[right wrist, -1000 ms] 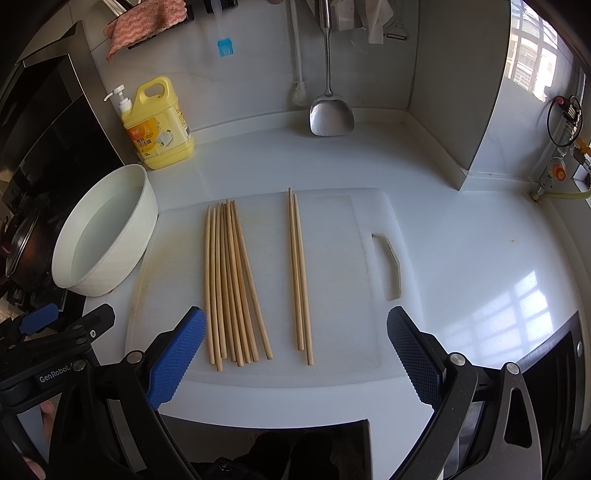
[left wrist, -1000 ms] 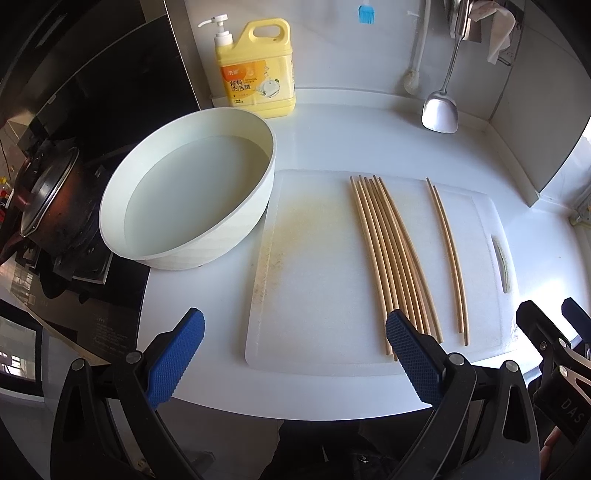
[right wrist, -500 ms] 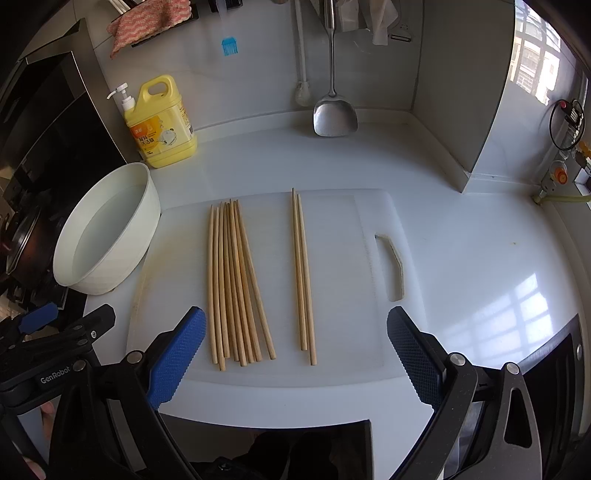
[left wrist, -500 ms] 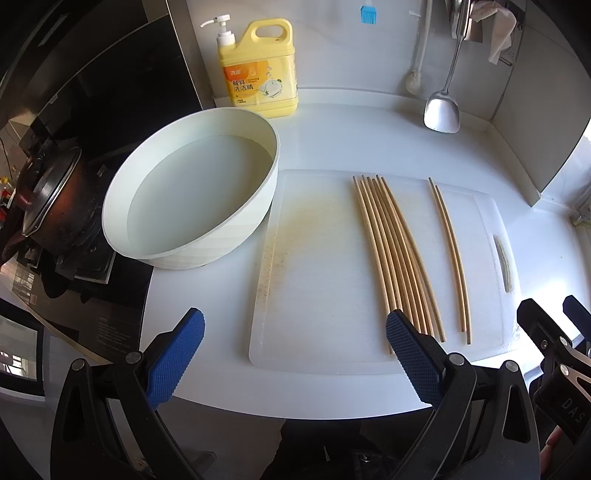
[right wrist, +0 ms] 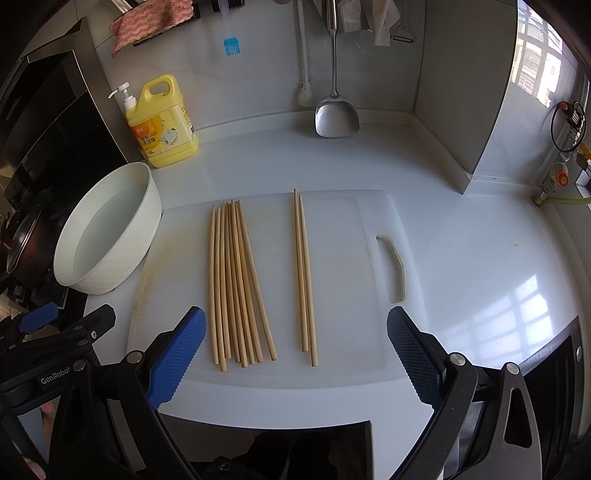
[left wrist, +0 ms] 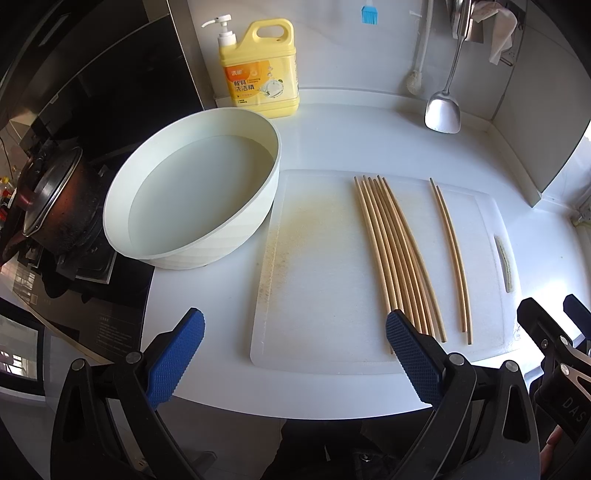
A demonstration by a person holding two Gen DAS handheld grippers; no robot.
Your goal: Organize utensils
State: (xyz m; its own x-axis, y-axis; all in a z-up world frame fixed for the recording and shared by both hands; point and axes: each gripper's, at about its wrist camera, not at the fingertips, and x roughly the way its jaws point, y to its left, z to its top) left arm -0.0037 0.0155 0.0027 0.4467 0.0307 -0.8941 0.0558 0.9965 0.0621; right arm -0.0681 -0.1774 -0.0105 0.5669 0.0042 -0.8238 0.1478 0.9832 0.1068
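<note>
- Nearest the lens, the left gripper (left wrist: 295,360) hangs over the counter's front edge, fingers wide apart, nothing between them.
- Same on the other side: the right gripper (right wrist: 295,360) is spread wide and empty, short of the near edge of the cutting board (right wrist: 343,295).
- On the board, a bunch of chopsticks (right wrist: 236,280), about 8 of them, lies side by side and fanned a little at the near ends.
- Just right of it, apart, a pair of chopsticks (right wrist: 303,273) lies neatly together.
- My read: 1 pair looks sorted out and the bunch is left to pair up, so this is early going.
- Left of the board sits the white basin (left wrist: 192,199) of water, touching the board's corner.
- Further back, a yellow detergent bottle (left wrist: 263,70) and a hanging metal spatula (right wrist: 336,116) stand at the wall.
- Only the left view shows the dark pot (left wrist: 55,199) on the stove well; only the right view shows the pink cloth (right wrist: 147,24) up on the rack.
</note>
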